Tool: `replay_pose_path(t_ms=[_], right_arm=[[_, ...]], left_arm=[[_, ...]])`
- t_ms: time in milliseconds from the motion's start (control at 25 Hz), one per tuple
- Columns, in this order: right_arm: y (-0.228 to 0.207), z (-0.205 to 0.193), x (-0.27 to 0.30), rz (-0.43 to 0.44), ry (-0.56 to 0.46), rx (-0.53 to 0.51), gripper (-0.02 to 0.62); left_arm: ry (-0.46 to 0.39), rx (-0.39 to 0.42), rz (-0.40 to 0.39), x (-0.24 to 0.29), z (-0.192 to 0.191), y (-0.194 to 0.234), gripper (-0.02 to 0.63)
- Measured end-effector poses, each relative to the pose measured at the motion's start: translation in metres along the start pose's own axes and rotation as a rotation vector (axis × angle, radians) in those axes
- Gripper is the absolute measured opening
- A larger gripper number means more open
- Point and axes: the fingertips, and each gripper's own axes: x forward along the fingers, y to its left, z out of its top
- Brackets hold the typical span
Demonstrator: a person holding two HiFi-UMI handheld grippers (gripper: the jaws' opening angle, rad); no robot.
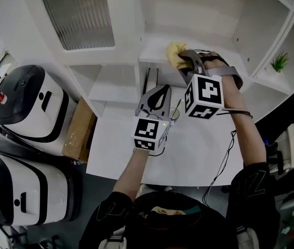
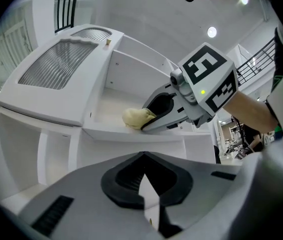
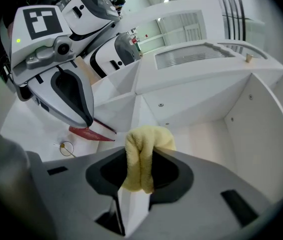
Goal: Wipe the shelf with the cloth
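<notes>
A yellow cloth rests bunched on the white shelf board of the wall unit. My right gripper is shut on it and pressed low to the shelf. In the right gripper view the cloth bulges out between the jaws of my right gripper, over the shelf. My left gripper hovers over the white table, below and left of the shelf, shut with nothing in it. The left gripper view shows its shut jaws, with the cloth and right gripper on the shelf edge.
Two large white-and-black machines stand at the left with a cardboard box beside them. A small green plant sits in a right-hand cubby. A red object and a cable lie on the table.
</notes>
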Motion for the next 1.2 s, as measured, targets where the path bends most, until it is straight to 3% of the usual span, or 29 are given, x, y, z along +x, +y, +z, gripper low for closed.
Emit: replay_pose_path(t_ms=[1200], right_arm=[[0.016,-0.182,-0.062,-0.042,0.273,0.156,0.115]], left_arm=[[-0.029,-0.007,-0.171,0.044,0.005,-0.124,-0.005]])
